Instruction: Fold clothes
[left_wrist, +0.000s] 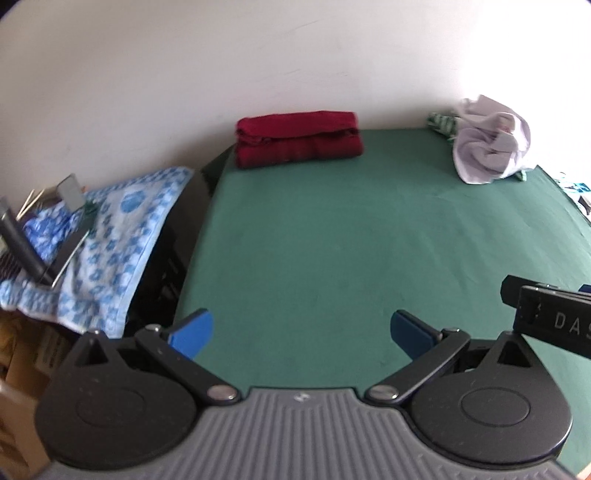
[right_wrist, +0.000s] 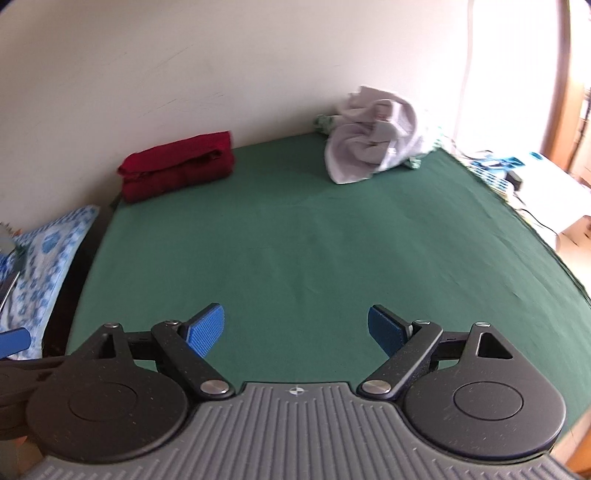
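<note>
Green worktop (right_wrist: 295, 251): folded red garment (right_wrist: 177, 171) at far left corner, long axis along the far edge beside the wall; crumpled white garment (right_wrist: 373, 147) heaped at far right corner, no clear axis. Left gripper (left_wrist: 301, 332) and right gripper (right_wrist: 295, 328): fingers spread wide, empty, above the near edge

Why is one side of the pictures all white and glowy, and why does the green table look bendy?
Right wrist view: bright light from the window side washes the right edge out to white. Left wrist view: the same glare bleaches the top right corner, above the crumpled white garment. Both views: the fisheye lens curves the green table edges, and the outer parts look slightly blurred.
</note>
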